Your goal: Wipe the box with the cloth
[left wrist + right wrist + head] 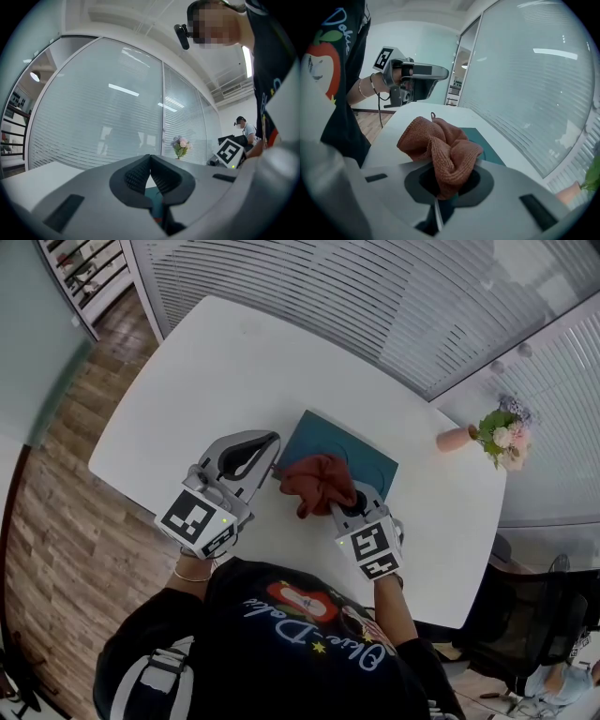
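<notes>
Right gripper clamps a rust-brown cloth at a flat teal box; left gripper sits closed at the box's edge.

Nearest the camera is the person's black printed shirt (281,634), with both grippers held out just ahead of it. The right gripper (339,502) has its jaws clamped on the bunched cloth (317,479), which bulges up out of the jaws and spreads over the near edge of the box (366,457). The left gripper (273,452) has its jaw tips pressed together with nothing between them, and its nose is at the box's left edge, just beside the cloth. The box lies flat on the white table (216,371), toward its right side. Farther right, near the table's far edge, stands a pink vase (457,438) of flowers (504,432), well apart from the box. Beyond the table is a glass wall with blinds (375,296).
</notes>
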`<state>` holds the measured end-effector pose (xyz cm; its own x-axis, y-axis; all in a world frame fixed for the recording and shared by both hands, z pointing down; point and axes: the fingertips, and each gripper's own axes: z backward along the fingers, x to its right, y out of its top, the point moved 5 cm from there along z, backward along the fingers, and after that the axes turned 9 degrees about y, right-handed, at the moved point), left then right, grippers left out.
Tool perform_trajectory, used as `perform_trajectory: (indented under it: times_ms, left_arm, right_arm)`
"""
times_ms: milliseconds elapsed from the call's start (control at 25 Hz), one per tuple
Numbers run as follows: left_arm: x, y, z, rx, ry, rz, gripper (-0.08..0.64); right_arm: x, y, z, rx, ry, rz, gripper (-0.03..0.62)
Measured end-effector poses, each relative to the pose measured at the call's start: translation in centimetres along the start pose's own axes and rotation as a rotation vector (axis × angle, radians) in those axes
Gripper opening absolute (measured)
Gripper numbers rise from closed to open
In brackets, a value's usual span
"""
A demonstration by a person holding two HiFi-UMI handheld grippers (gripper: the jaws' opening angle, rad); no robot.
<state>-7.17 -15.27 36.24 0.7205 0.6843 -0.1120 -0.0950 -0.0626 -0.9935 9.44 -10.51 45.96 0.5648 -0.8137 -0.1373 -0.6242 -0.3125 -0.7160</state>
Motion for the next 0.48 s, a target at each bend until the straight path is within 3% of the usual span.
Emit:
perform_trajectory:
  times_ms: [480]
  left_arm:
    - [0.2,-0.1,-0.6,-0.005,-0.01,0.002,0.003]
  right_arm:
    - [1.0,-3.3,3.2,-0.042,-0.065,-0.076,0.026]
